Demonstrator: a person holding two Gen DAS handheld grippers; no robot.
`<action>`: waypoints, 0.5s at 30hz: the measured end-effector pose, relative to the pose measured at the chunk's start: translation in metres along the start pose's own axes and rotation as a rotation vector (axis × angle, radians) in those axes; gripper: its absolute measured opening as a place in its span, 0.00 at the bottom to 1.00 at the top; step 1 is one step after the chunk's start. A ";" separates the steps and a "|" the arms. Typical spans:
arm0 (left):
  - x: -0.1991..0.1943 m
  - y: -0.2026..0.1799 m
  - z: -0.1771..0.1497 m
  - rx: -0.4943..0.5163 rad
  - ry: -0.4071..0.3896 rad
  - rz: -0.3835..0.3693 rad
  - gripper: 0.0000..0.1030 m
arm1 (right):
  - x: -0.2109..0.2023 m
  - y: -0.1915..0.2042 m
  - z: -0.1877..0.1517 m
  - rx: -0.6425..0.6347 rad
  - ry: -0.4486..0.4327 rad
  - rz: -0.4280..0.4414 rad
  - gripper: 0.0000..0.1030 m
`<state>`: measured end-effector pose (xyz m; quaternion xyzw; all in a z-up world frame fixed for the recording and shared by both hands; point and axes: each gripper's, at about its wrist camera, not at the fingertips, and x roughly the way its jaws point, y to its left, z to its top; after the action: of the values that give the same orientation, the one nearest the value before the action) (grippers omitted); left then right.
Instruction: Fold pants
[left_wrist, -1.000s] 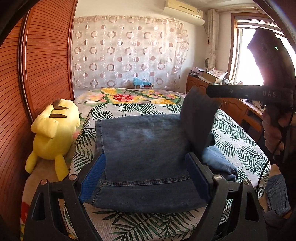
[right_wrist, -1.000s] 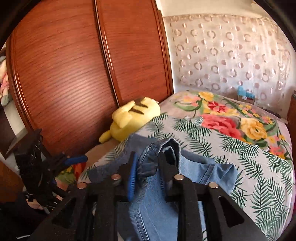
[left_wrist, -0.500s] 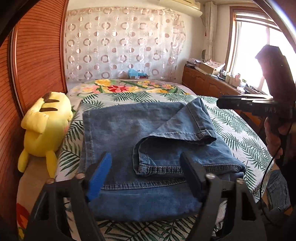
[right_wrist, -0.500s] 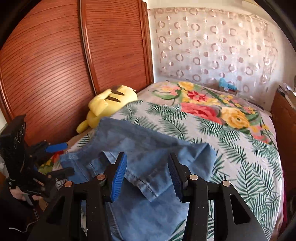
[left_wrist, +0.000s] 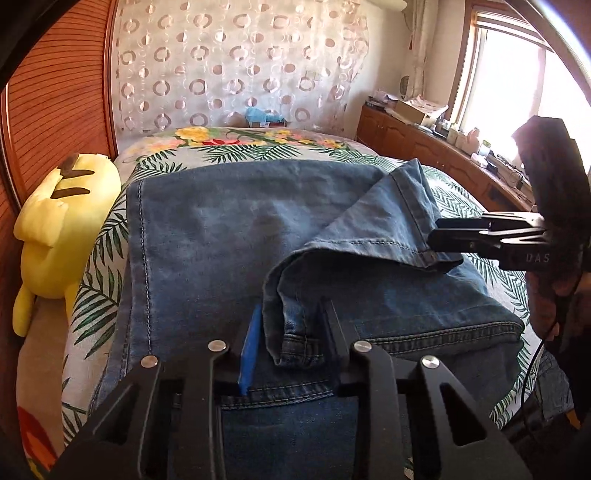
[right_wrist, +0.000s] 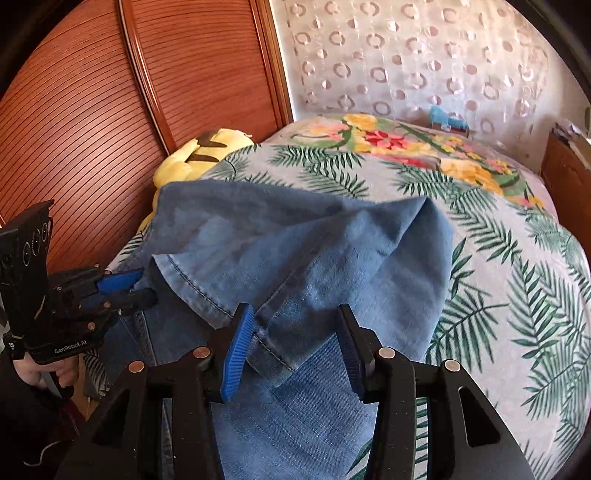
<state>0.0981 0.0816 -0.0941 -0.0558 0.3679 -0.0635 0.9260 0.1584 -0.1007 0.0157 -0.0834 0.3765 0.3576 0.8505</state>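
Blue jeans (left_wrist: 221, 236) lie folded on the leaf-print bed, with a leg end flopped back over them, hem (left_wrist: 369, 247) toward me. My left gripper (left_wrist: 291, 339) is nearly shut around the hem's left corner; it also shows in the right wrist view (right_wrist: 136, 286). My right gripper (right_wrist: 295, 347) is open with the hem's right corner (right_wrist: 273, 354) lying between its fingers. In the left wrist view the right gripper (left_wrist: 443, 240) sits at that corner.
A yellow plush toy (left_wrist: 59, 229) lies at the bed's left edge against the wooden wardrobe (right_wrist: 110, 92). A wooden dresser (left_wrist: 424, 155) with clutter stands on the right under the window. A curtain (left_wrist: 240, 66) hangs behind the bed.
The right gripper let go of the raised leg end and it dropped flat onto the jeans. The left gripper moved in and narrowed from wide open around the hem's left corner.
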 end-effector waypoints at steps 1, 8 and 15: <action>0.001 0.001 0.000 -0.006 0.004 -0.006 0.31 | 0.003 0.000 0.000 0.011 0.005 0.007 0.46; 0.002 -0.003 -0.001 0.015 0.001 0.011 0.30 | 0.019 -0.008 0.002 0.081 0.038 0.019 0.46; -0.023 -0.015 0.004 0.034 -0.075 -0.007 0.08 | 0.026 -0.005 -0.007 0.026 0.058 0.033 0.20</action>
<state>0.0830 0.0711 -0.0738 -0.0439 0.3315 -0.0709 0.9398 0.1696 -0.0930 -0.0074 -0.0765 0.4069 0.3643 0.8342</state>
